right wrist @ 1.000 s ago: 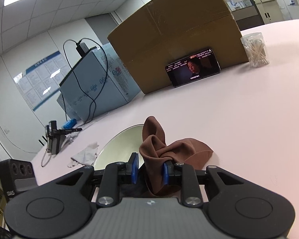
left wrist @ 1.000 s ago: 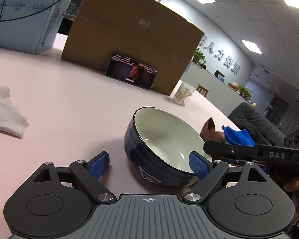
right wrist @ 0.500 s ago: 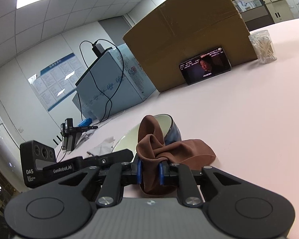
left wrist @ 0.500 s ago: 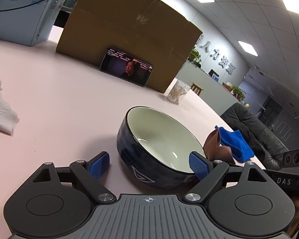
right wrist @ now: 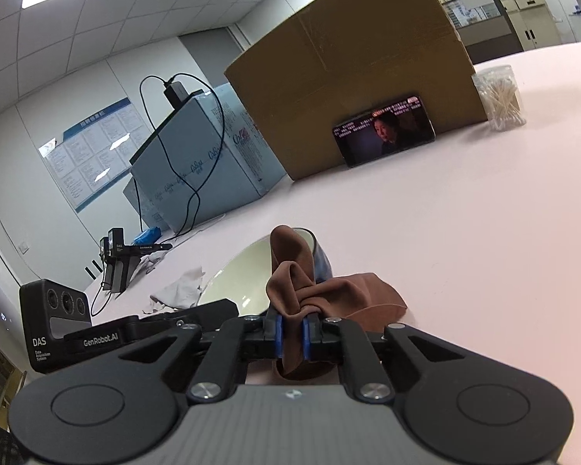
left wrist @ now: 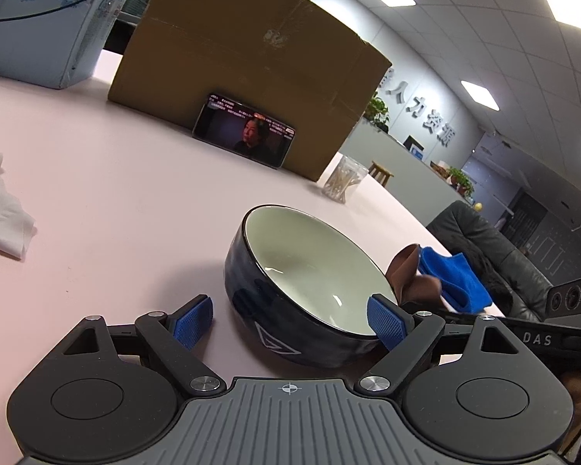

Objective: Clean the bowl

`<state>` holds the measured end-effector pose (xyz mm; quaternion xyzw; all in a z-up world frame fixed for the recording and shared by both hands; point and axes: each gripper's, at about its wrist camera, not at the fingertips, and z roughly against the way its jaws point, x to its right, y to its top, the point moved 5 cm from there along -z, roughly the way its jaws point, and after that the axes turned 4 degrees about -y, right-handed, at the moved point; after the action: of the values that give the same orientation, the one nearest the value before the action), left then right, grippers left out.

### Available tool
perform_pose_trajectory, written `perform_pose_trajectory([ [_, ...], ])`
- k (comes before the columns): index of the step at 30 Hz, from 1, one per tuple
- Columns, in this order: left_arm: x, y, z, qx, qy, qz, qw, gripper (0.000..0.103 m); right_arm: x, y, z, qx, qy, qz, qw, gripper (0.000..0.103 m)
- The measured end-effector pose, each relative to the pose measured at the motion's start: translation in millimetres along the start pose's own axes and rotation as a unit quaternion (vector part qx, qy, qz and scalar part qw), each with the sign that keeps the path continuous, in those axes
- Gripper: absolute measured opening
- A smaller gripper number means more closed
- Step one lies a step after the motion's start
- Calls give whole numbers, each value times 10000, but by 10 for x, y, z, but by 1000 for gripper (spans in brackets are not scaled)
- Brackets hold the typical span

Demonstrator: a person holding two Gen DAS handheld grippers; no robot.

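Your left claw point(left wrist: 288, 319) stands wide around the bowl point(left wrist: 306, 286), lower centre on the tabletop point(left wrist: 116, 193). Your right claw point(right wrist: 290, 335) pinches the brown cloth point(right wrist: 298, 283). Judged next: steady the bowl, wipe inside.

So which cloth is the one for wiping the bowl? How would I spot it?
Find the big cardboard box on the pink table, then come forward to the dark blue bowl. Right beside its rim is the brown cloth, pinched in the right tool. It is brown and held up, unlike the blue cloth behind it and the white tissue lying flat.
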<state>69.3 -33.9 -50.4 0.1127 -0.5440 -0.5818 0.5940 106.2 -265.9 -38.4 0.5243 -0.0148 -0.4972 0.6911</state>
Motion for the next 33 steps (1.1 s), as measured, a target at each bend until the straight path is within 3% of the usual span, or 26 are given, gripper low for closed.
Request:
perform_pose_trajectory([
  [3, -6, 3, -3, 0, 3, -2, 10000, 89, -15, -68, -74, -200, -39, 78, 9998, 10],
  [11, -17, -10, 8, 6, -12, -6, 10000, 89, -91, -29, -45, -118, -127, 281, 9995, 10],
  [17, -9, -16, 17, 1, 3, -21, 10000, 89, -213, -160, -181, -527, -287, 699, 9957, 10],
  [33, -27, -11, 43, -8, 21, -35, 10000, 89, -404, -192, -98, -530, -257, 1118, 9920, 11],
])
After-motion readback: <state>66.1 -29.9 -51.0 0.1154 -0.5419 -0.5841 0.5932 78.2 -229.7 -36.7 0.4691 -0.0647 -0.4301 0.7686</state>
